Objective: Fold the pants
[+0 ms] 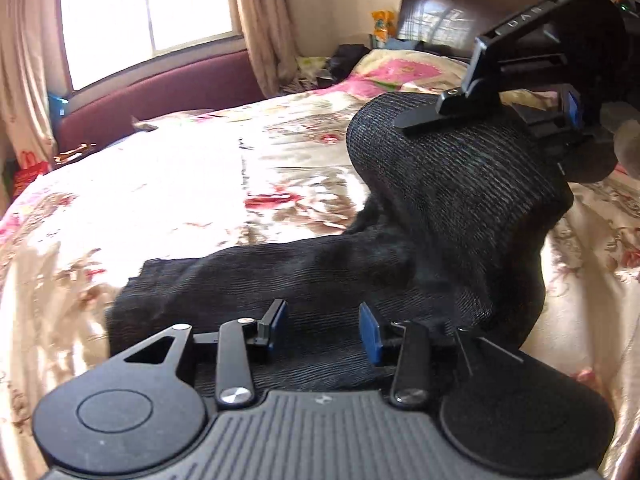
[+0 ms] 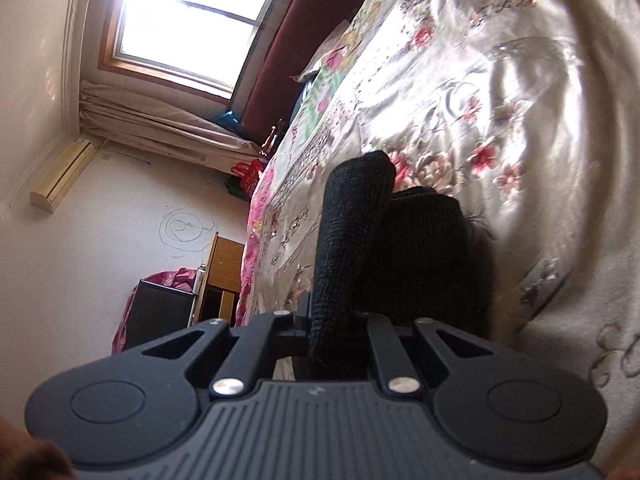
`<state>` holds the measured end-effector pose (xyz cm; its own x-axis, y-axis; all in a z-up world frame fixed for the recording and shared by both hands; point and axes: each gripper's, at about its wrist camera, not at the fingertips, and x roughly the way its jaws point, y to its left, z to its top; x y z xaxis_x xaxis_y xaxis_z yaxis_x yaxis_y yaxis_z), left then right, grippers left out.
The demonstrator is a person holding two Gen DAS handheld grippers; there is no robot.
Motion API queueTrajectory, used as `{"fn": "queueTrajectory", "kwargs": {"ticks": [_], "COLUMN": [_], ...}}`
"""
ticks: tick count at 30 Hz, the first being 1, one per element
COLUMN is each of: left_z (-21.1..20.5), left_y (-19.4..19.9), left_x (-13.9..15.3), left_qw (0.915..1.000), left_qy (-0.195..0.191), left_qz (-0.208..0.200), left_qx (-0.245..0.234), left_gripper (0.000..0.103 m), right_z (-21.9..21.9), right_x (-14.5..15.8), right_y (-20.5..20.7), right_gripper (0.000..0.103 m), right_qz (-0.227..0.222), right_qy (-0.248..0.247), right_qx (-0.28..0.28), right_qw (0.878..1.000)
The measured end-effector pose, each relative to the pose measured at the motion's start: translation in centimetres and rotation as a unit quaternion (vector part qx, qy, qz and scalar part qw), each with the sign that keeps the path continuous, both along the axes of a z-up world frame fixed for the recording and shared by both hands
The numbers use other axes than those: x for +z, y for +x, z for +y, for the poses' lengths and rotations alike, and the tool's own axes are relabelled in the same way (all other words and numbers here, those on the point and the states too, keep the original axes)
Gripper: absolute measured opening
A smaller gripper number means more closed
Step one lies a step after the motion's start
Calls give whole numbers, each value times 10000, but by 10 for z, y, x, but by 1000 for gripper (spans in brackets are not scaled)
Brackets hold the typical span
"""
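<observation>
Black knit pants (image 1: 400, 264) lie on a floral bed (image 1: 200, 184). The right claw (image 1: 472, 116) pinches one lifted end; the left claw (image 1: 323, 326) hovers half-open, empty. Soft, limp, light fabric, probably best gripped at edges.

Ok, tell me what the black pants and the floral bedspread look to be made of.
Black pants: apparently a ribbed knit, matte, with fine ridges showing and a fuzzy inside at the edge. Floral bedspread: looks like satin or a similar synthetic, glossy, with bright sheen and soft creases.
</observation>
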<state>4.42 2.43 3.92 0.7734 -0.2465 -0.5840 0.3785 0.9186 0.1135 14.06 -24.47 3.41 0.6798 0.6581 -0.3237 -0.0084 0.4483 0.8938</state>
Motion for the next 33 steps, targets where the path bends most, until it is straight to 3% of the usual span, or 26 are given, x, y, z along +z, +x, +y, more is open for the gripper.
{"fn": "queueTrajectory", "kwargs": {"ticks": [4,8,11,16,17,18,23,29,33], "left_z": [48,74,89,111,114,116,118,119,108], "left_y": [-12,-18,-17,-24,-23,-23,-32,-40,-22], "left_x": [-4,-8,-5,-3,-3,-3,3,18,28], "left_qw": [9981,9952,9930,9884,9876,9870,9873,9866,9881], "left_qy": [-39,-182,-442,-909,-984,-1030,-926,-894,-774], "left_qz": [0,44,70,136,135,130,11,-280,-642], "left_qx": [622,957,1090,1208,1219,1223,1292,1338,1165], "left_gripper": [57,60,61,65,66,66,67,67,68], "right_z": [72,134,182,230,238,243,251,239,214], "right_x": [14,11,6,2,8,11,23,36,26], "right_y": [33,55,65,55,50,48,48,51,75], "right_gripper": [9,14,17,18,21,27,30,30,32], "right_qz": [-121,64,42,-206,-351,-433,-629,-896,-721], "right_qy": [-293,-737,-1751,-2909,-3226,-3331,-3019,-3336,-3351], "right_qx": [595,887,1202,1653,1731,1772,1916,1666,1396], "right_qw": [9977,9933,9772,9421,9299,9251,9318,9235,9290]}}
